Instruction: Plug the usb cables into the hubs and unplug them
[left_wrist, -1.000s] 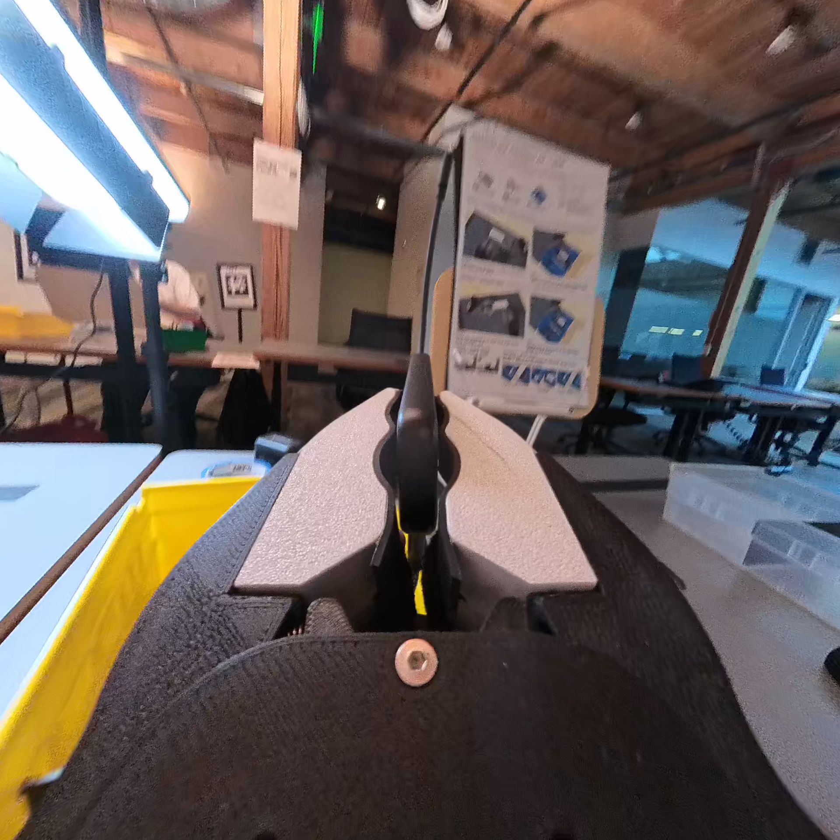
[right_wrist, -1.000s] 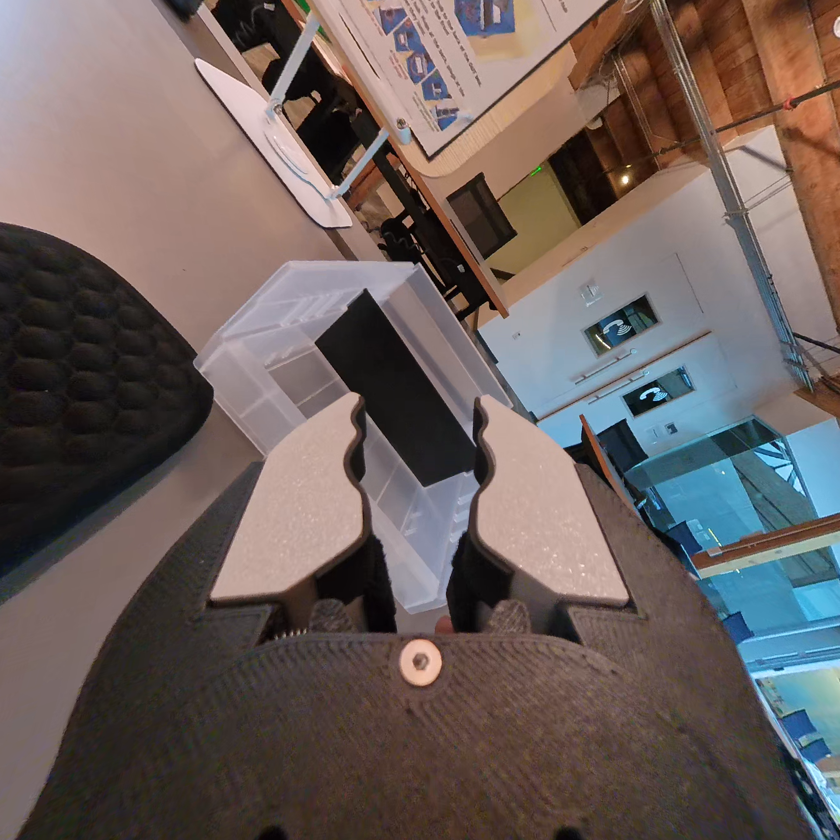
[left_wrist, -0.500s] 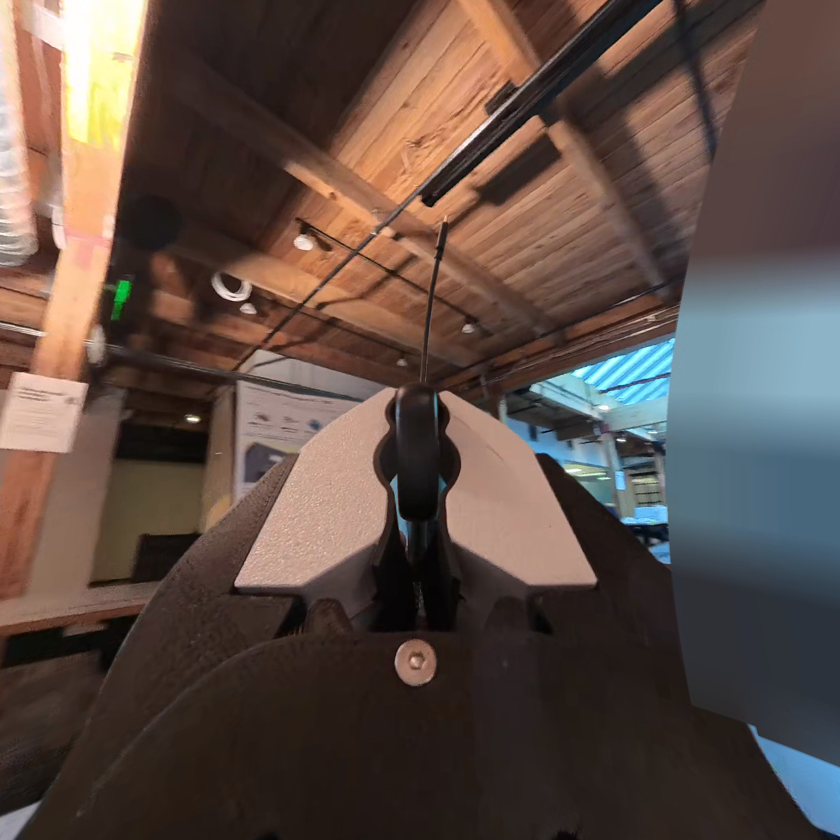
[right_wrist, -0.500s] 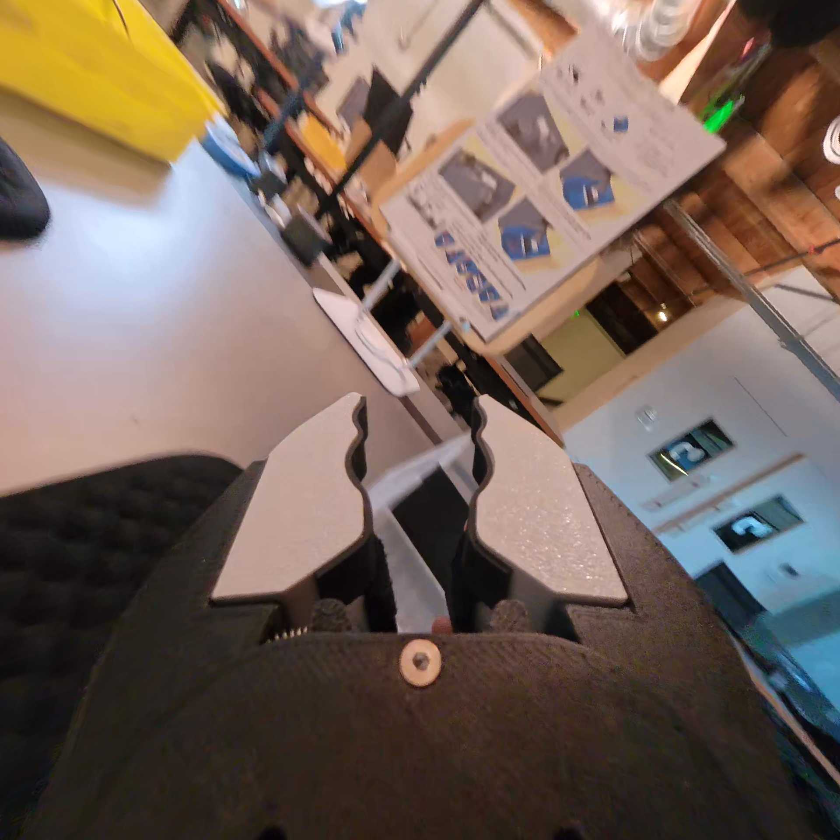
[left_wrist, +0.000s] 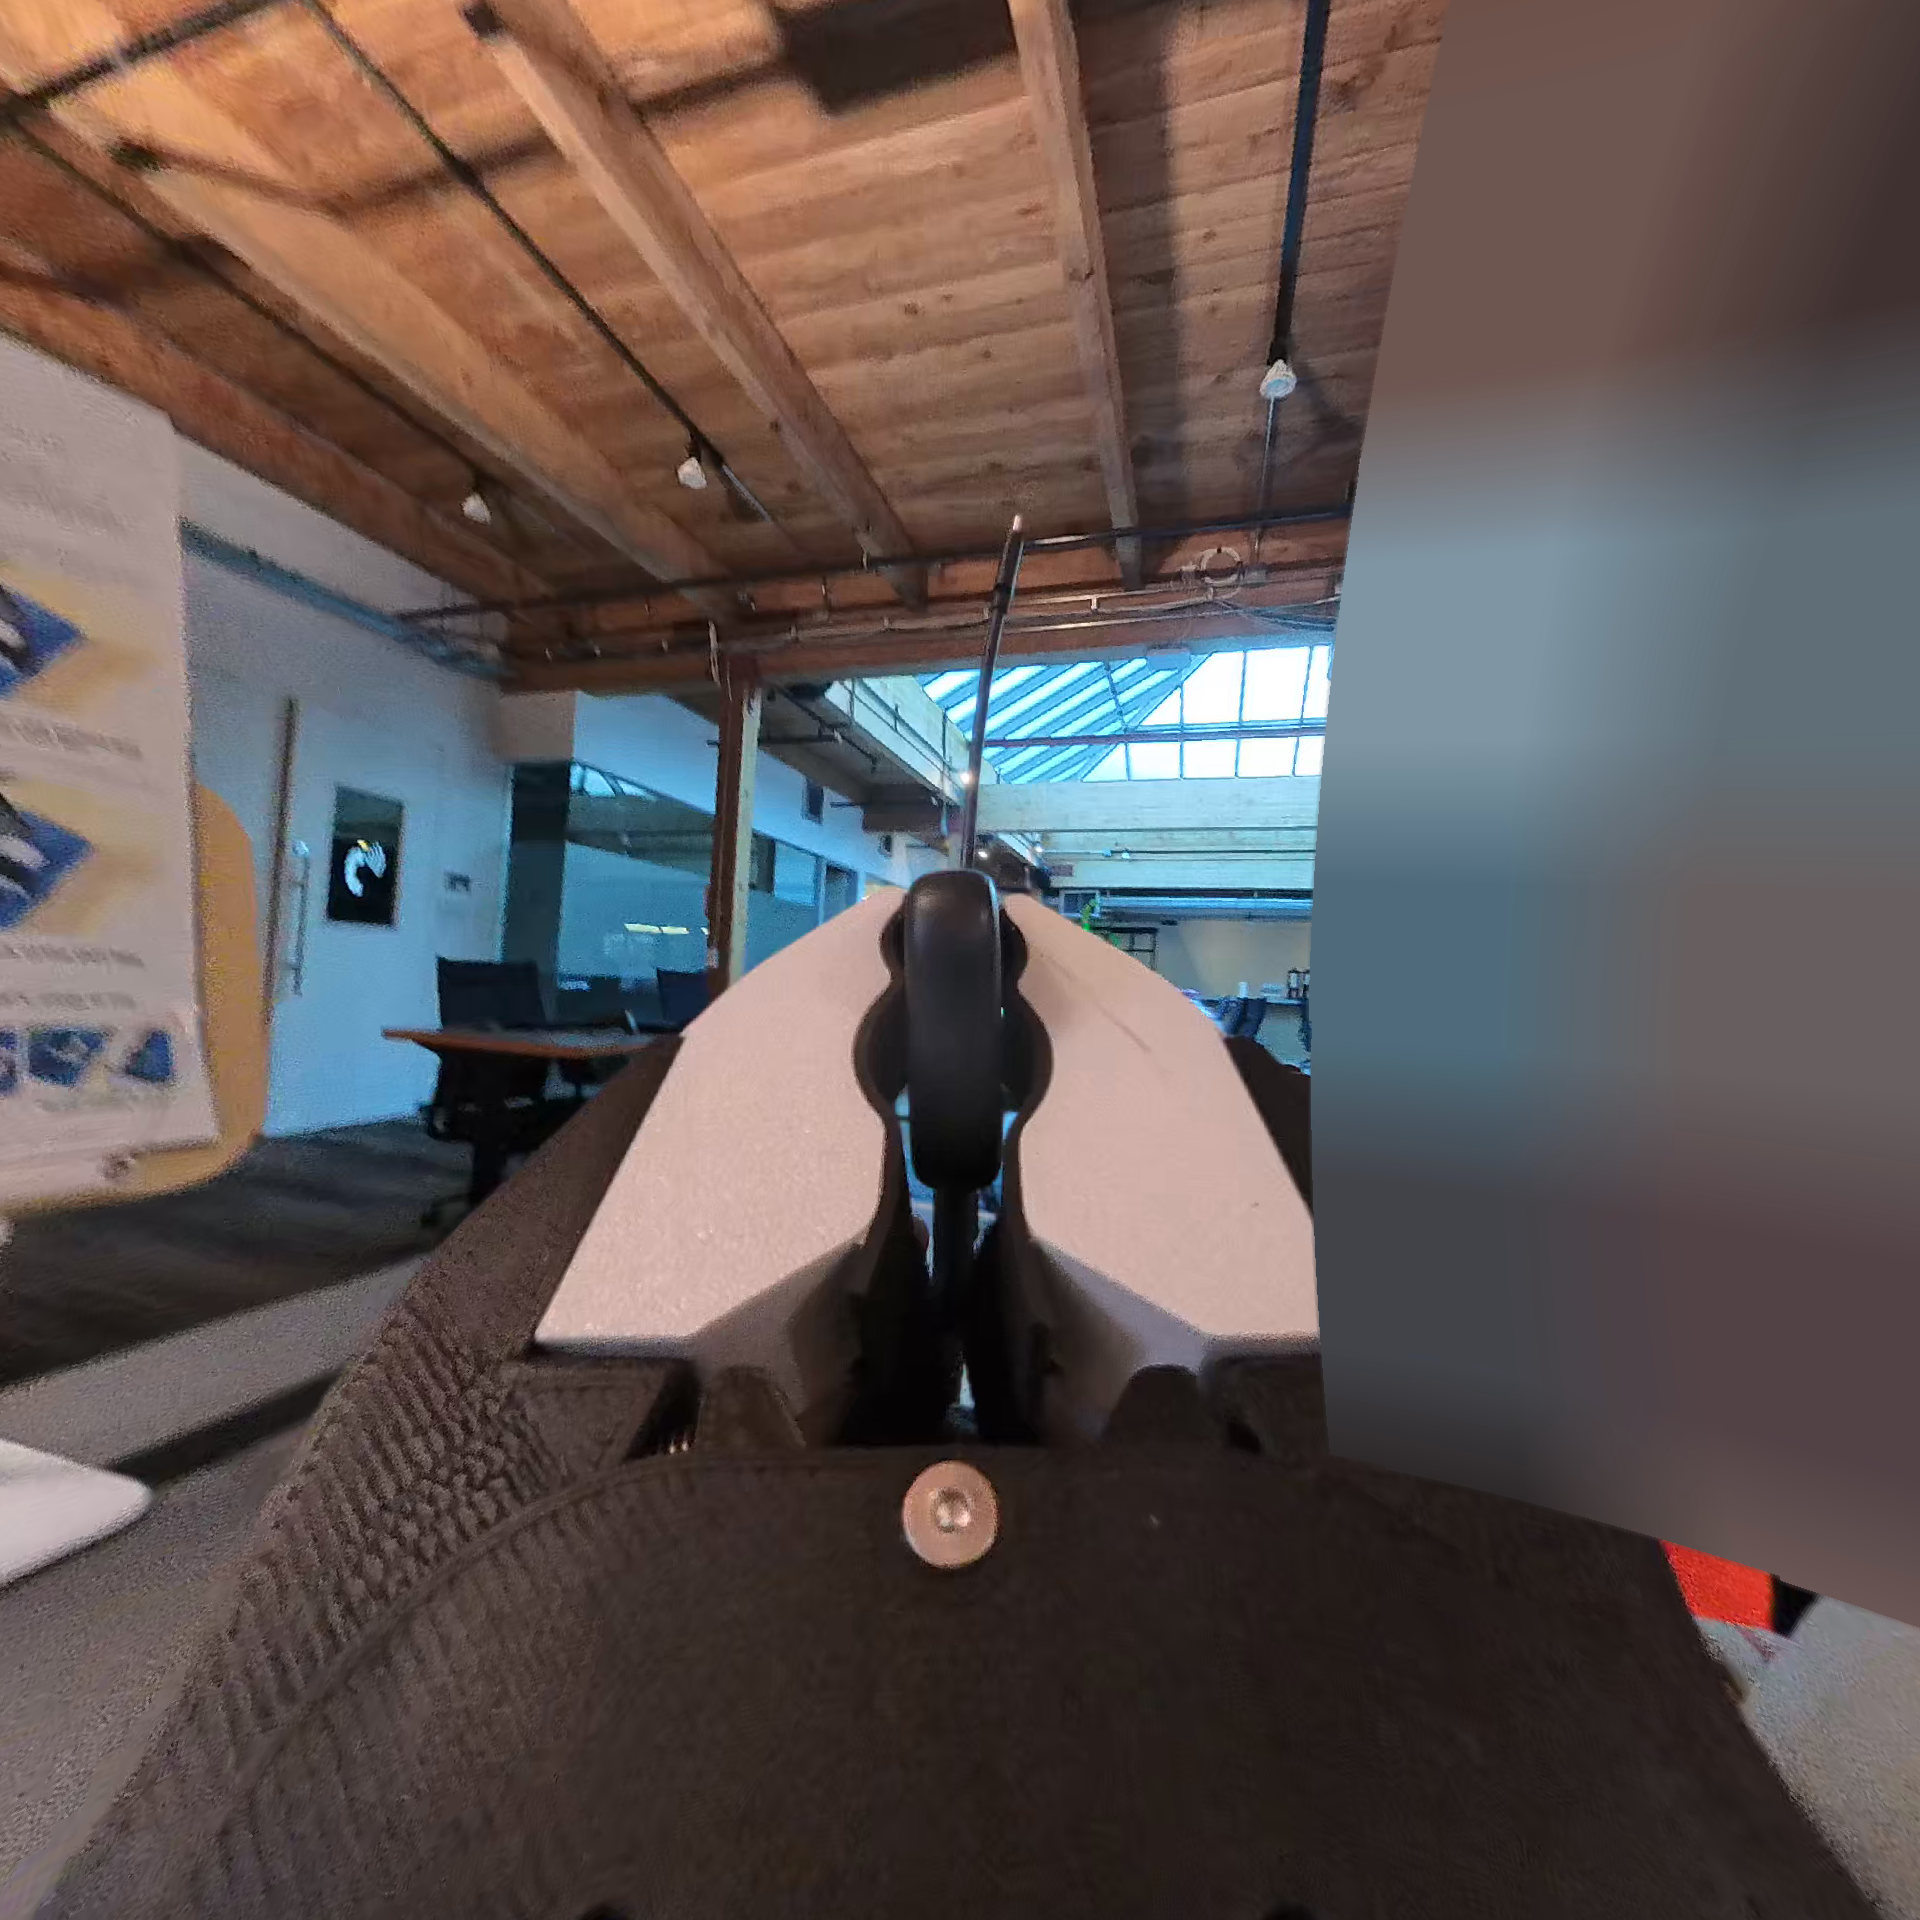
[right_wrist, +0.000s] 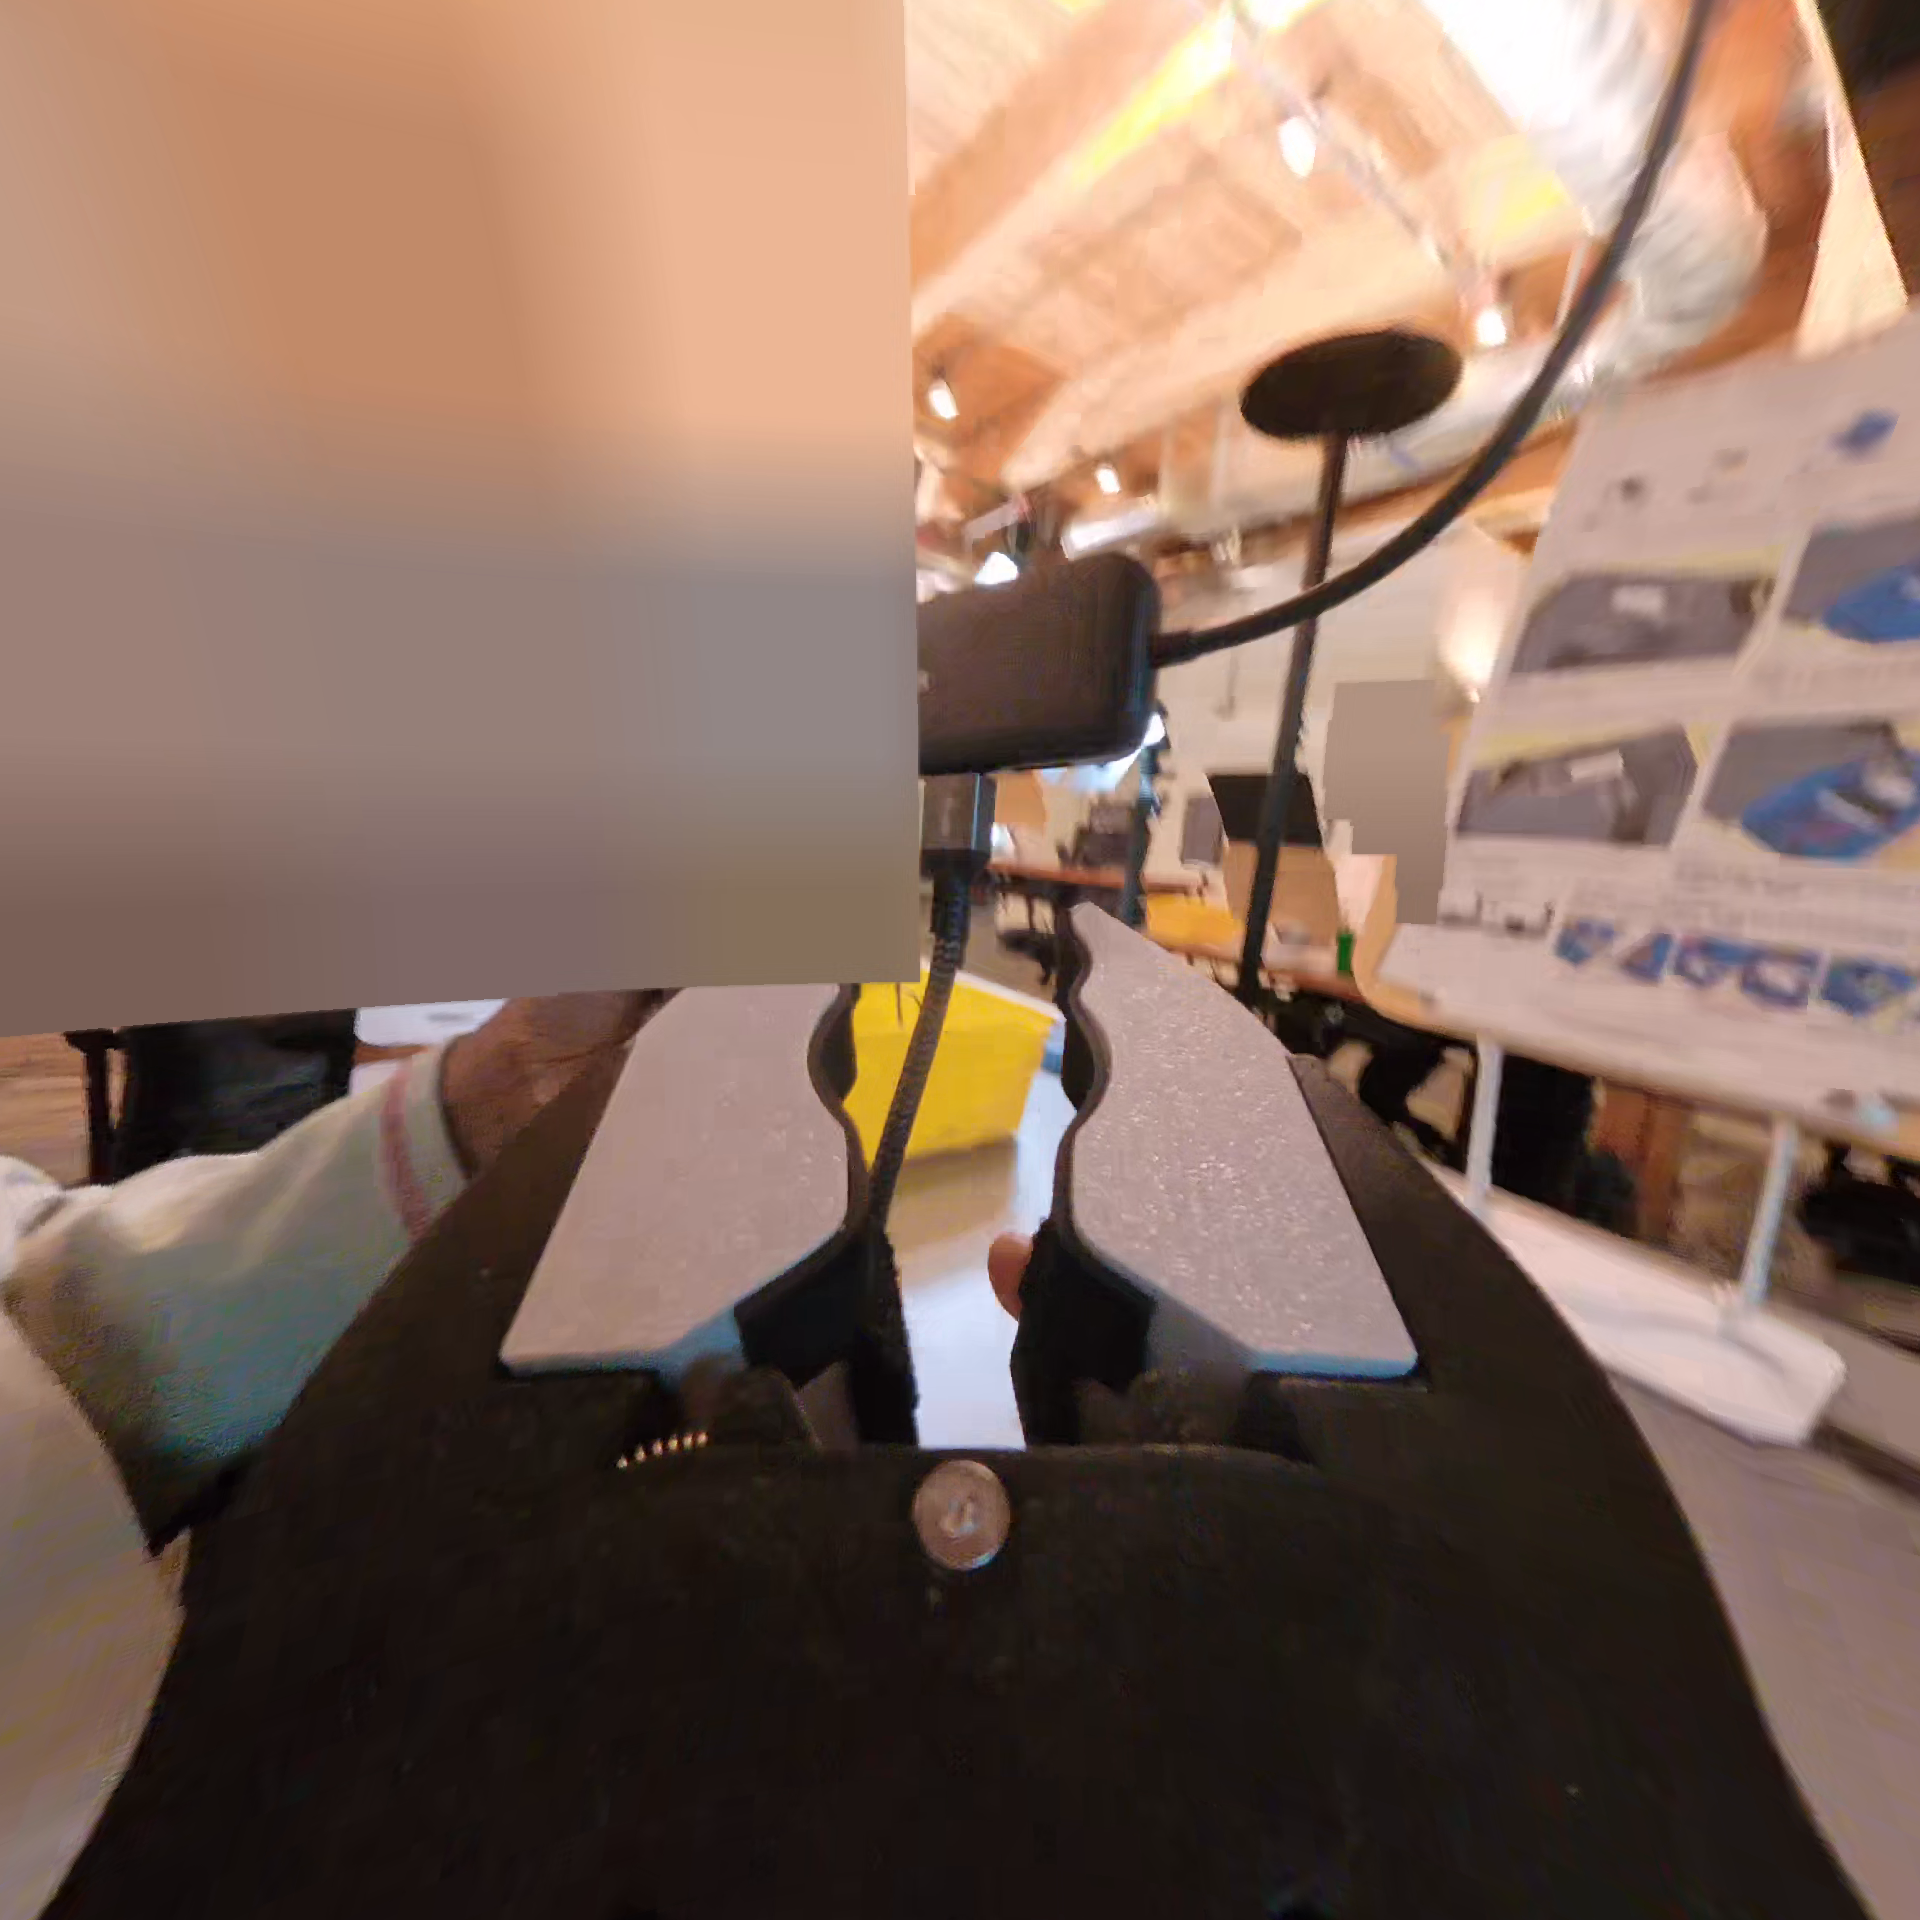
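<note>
Hub (right_wrist: 1034, 665): small black slab, hanging in the air just ahead of the right gripper (right_wrist: 961, 1091), its edge showing pinched in the left gripper (left_wrist: 951, 1029).
Cable (right_wrist: 914, 1060): braided, limp, plugged into the hub's underside, trailing between the right gripper's parted fingers, ungripped.
Handling: light; the grey plug (right_wrist: 956, 816) is looking the best hold, being rigid.

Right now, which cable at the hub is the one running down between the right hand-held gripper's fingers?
The braided cable plugged into the hub's underside, not the smooth cable arcing up from its end.
</note>
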